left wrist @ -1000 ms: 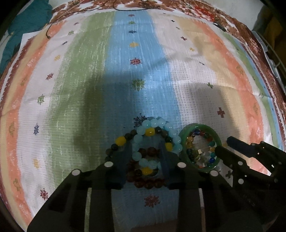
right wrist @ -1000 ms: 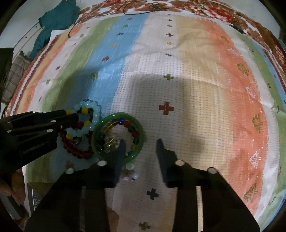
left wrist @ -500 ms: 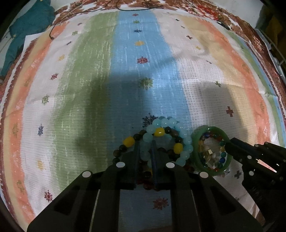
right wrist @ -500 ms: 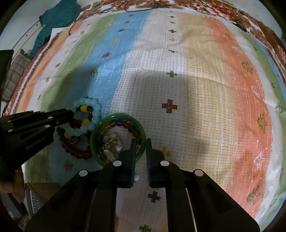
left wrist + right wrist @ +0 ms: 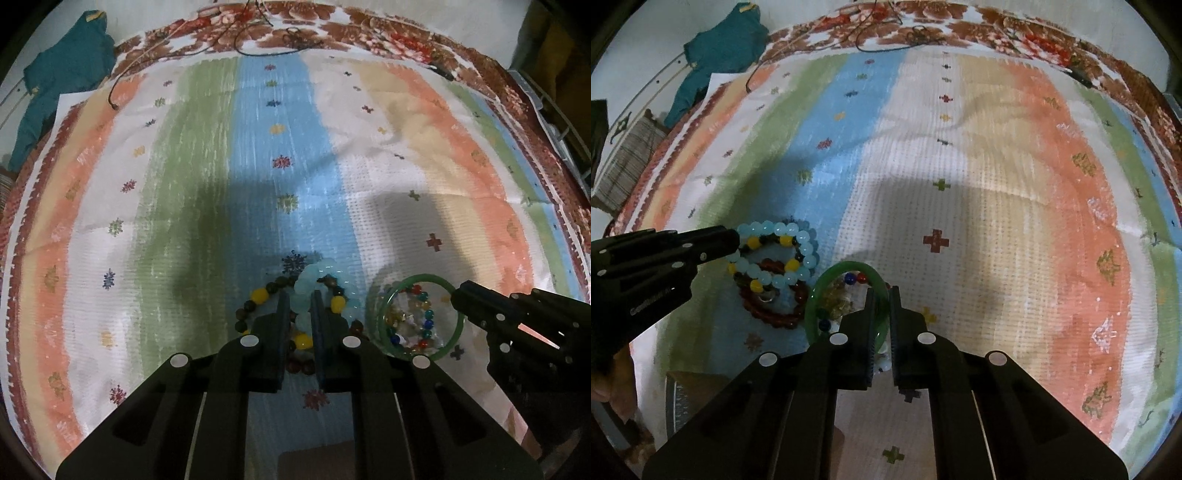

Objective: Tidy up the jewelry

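Two grippers clamped on jewelry over a striped cloth

We record a woven cloth (image 5: 258, 155) in green, blue, white, beige and orange stripes with small cross and flower motifs, bordered in a red-brown floral pattern. It is creased towards its far right corner. A thin dark cord (image 5: 258, 40) lies along its far edge and a teal garment (image 5: 62, 77) at its far left corner. Pale wall shows beyond; room detail is too dim to report.

All jewelry lies near the cloth's near edge, on the blue and white stripes. We find the left gripper (image 5: 300, 306) closed on the pale blue bead bracelet (image 5: 775, 254), which overlaps a dark-and-yellow bead strand (image 5: 258, 299) and a red bead bracelet (image 5: 768, 314). Just beside these, the right gripper (image 5: 882, 299) is pinched shut on the rim of the green bangle (image 5: 421, 317), which encircles small multicoloured beads (image 5: 410, 325).
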